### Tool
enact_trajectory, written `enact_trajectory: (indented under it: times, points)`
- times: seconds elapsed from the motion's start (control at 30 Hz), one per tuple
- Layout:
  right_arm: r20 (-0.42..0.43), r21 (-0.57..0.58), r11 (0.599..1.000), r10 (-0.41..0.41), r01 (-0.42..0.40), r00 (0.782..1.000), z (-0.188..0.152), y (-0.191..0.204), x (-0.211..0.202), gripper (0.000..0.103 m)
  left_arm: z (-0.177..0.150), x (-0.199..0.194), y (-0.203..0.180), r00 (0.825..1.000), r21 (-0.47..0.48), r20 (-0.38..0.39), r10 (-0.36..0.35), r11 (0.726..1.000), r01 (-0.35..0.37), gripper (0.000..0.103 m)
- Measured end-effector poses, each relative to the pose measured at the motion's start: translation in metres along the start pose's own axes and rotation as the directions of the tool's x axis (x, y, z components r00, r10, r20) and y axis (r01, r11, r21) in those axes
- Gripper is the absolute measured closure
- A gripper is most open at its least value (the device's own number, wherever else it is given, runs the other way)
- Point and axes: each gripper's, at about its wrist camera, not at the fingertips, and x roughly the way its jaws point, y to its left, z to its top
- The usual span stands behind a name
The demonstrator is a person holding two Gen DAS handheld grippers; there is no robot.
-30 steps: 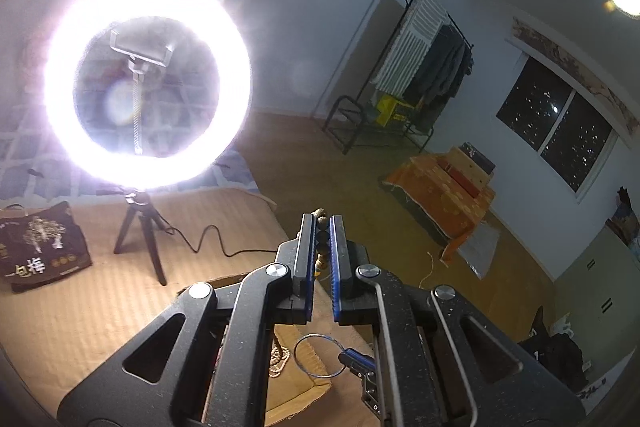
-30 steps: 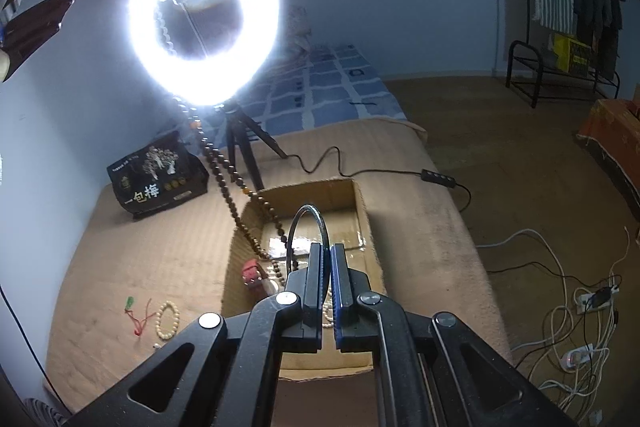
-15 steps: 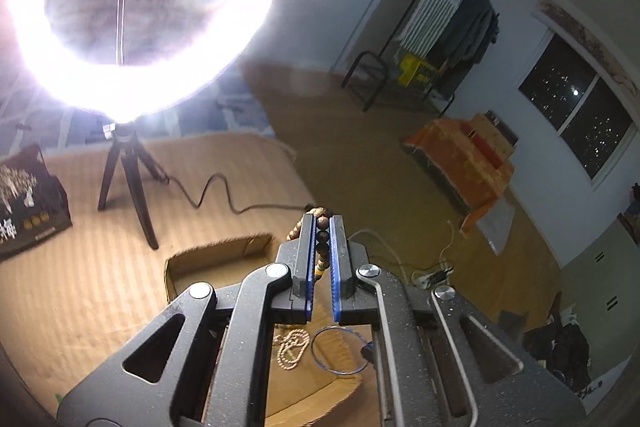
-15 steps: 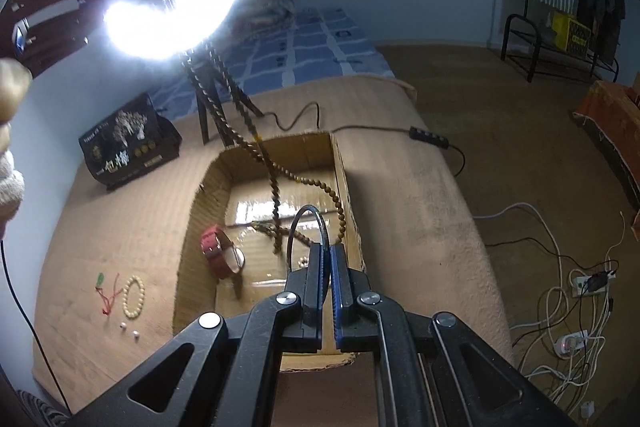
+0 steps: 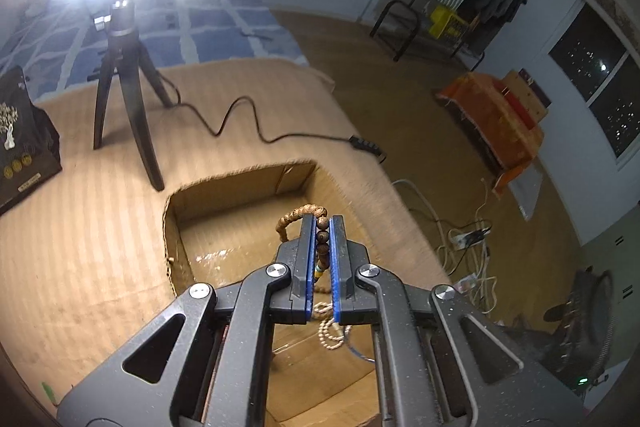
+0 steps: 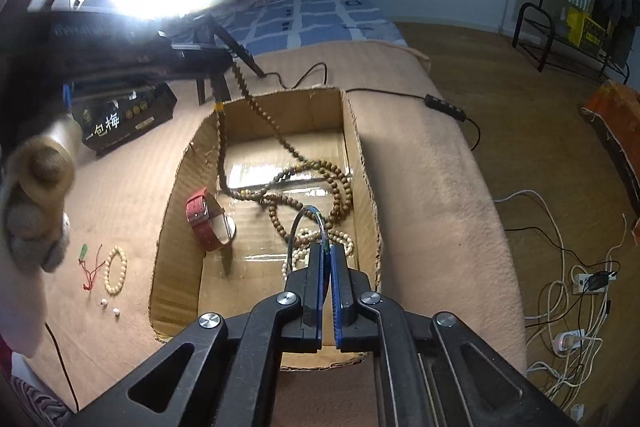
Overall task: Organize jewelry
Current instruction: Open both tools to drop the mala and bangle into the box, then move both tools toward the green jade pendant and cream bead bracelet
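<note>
I see a tan blanket [image 6: 420,163] under the cardboard box [image 6: 362,155]; wood floor beyond. Left gripper [image 5: 322,223] clamps the brown bead strand [image 6: 280,135], which slopes from it down into the box; right gripper [image 6: 325,247] pinches an upright thin bangle [image 6: 306,217].

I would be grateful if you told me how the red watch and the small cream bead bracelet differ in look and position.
The watch is red, with a broad flat strap and a face; the bracelet is a thin ring of pale round beads. The watch is inside the cardboard box, propped on edge by its left wall; the bracelet lies flat on the mat outside. Neither is held by a gripper.
</note>
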Motion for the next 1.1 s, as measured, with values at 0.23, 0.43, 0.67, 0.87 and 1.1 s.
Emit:
enact_trajectory:
  times: [0.23,0.43,0.67,0.87,1.1]
  points:
    - [0.003,-0.016,1.0,-0.018,0.018,1.0,-0.001,0.004,0.001,0.069,-0.006,0.014,0.006,1.0,0.011,-0.027,0.016,1.0,-0.015,0.099]
    - [0.035,-0.022,1.0,-0.017,0.018,0.999,0.0,0.008,-0.006,0.042,-0.01,0.012,0.007,0.999,0.019,-0.032,0.044,0.999,-0.043,0.061]
    - [0.075,-0.019,1.0,-0.011,0.013,0.997,0.002,0.012,-0.014,0.024,-0.012,0.002,0.012,0.998,0.017,-0.022,0.056,0.998,-0.056,0.061]
    - [0.104,-0.019,1.0,-0.006,0.008,0.995,0.003,0.018,-0.023,0.017,-0.017,-0.017,0.017,0.998,0.028,-0.008,0.065,0.997,-0.065,0.061]
    - [0.167,-0.025,1.0,0.006,-0.002,0.986,0.003,0.031,-0.04,0.01,-0.024,-0.064,0.036,0.993,0.025,0.068,0.1,0.994,-0.102,0.061]
